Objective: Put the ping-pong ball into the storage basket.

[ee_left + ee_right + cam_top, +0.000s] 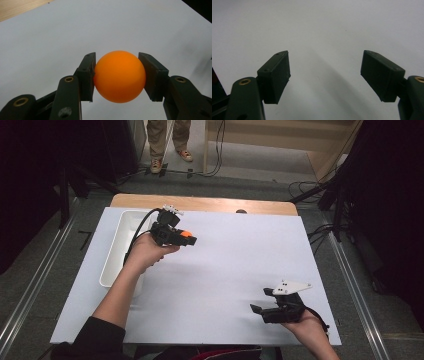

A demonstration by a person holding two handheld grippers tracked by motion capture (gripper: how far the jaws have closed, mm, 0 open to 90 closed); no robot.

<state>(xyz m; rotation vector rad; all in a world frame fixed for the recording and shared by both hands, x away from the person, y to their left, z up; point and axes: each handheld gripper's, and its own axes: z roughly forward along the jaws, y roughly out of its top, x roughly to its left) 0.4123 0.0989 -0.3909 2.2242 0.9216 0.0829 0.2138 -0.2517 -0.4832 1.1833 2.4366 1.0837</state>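
Right gripper (261, 306) nearest, low at the near right of the bench (225, 285), resting in the person's right hand (310, 327). Jaws spread wide, nothing between them; in the right gripper view (324, 75) just bare white surface shows in the gap. Grey three-cornered plate sits on top of it.

Left gripper (189, 238) farther back, over the left half of the bench, held in the left hand (147, 251), pointing roughly level toward the right. Its jaws are clamped on an orange ball (186, 234). In the left gripper view the ball (119, 76) sits squarely between the two pads: left pad (87, 75) pressed on its left side, right pad (153, 76) on its right side, contact on both. Ball is centred in the grip, about level with the pad faces, its top bulging a little above the pad tips and its underside about level with the pads' lower edges. It is off the surface, white bench visible behind and under it.

Just left of that hand: white rectangular tray (117, 247) lying along the left edge of the bench. Ball is outside the tray, to its right.

Beyond the far edge: floor cables and a person's legs and shoes (170, 155).
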